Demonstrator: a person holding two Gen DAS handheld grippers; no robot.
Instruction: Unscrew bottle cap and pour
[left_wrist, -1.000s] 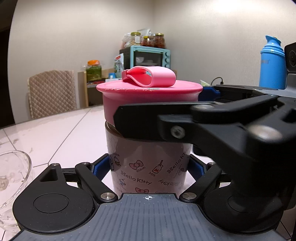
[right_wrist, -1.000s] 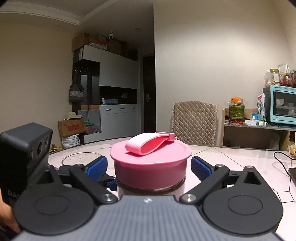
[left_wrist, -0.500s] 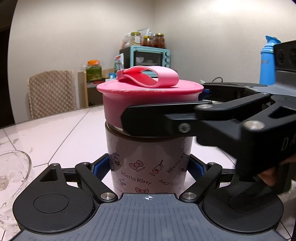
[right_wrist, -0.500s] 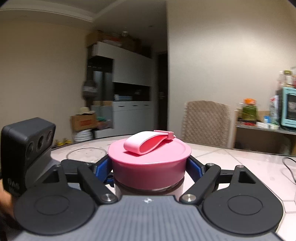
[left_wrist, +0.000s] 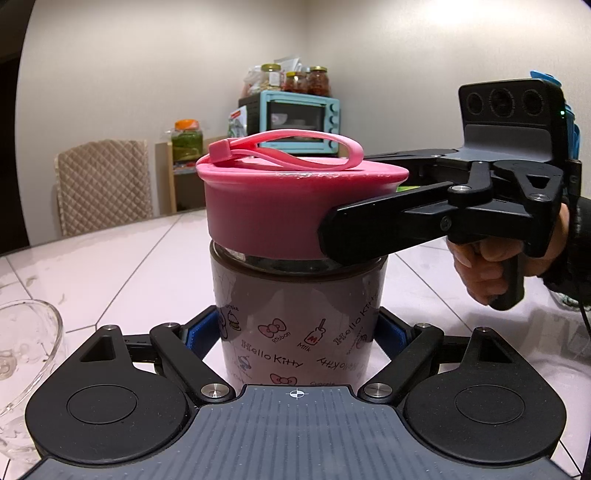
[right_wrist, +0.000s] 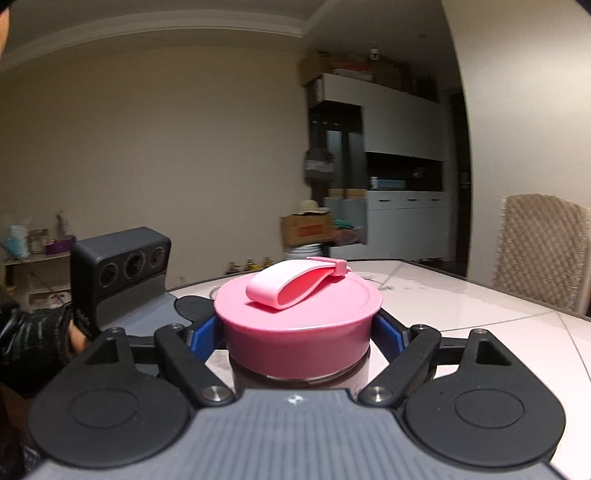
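A pink cap (left_wrist: 280, 210) tops a brown bottle (left_wrist: 299, 325) printed with pink bows; the toaster oven (left_wrist: 295, 123) is turquoise.

My left gripper (left_wrist: 299, 332) is matt black plastic with ribbed grey housing; ahead, a smooth matt pink cap (left_wrist: 295, 210), glossy printed bottle (left_wrist: 299, 314), polished marble-look table (left_wrist: 110, 266).

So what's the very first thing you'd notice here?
The big pink cap in the middle, with its loop strap lying on top. It sits on a Hello Kitty bottle standing on the white table. The left tool squeezes the bottle low down, and the right tool pinches the cap from both sides; a glass bowl waits at the left edge.
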